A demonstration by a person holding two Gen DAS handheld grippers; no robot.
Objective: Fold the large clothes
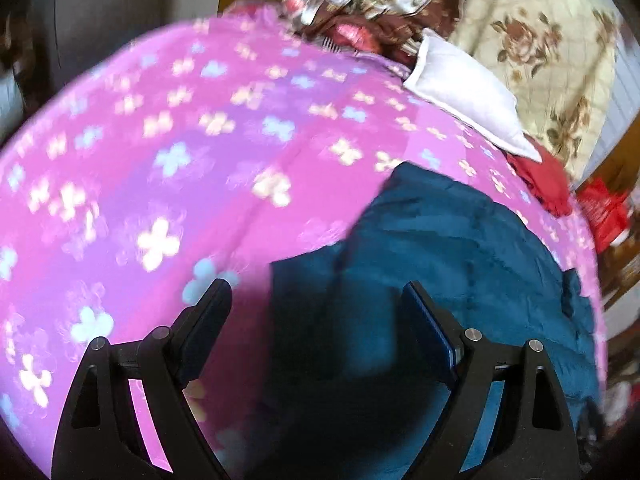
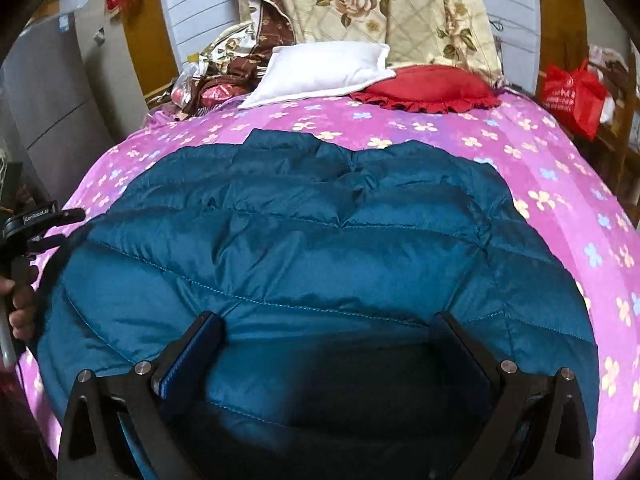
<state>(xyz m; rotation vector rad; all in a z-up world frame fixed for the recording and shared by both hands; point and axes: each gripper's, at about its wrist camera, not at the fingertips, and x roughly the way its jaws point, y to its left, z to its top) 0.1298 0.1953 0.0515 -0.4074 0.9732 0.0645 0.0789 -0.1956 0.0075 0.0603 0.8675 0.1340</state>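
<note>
A large teal quilted down jacket (image 2: 320,240) lies spread flat on a bed with a pink flowered sheet (image 2: 540,160). My right gripper (image 2: 326,326) is open and empty, just above the jacket's near edge. In the left wrist view the jacket (image 1: 460,248) lies at the lower right on the pink sheet (image 1: 160,140). My left gripper (image 1: 318,292) is open and empty above the jacket's left edge. That view is blurred. The left gripper's handle and the hand holding it (image 2: 24,248) show at the right wrist view's left edge.
At the head of the bed lie a white pillow (image 2: 320,68), a red frilled cushion (image 2: 428,88) and a cream rose-patterned quilt (image 2: 392,4). A brown floral bundle (image 2: 224,64) sits at the back left. A red bag (image 2: 572,92) stands to the right, a grey cabinet (image 2: 52,92) to the left.
</note>
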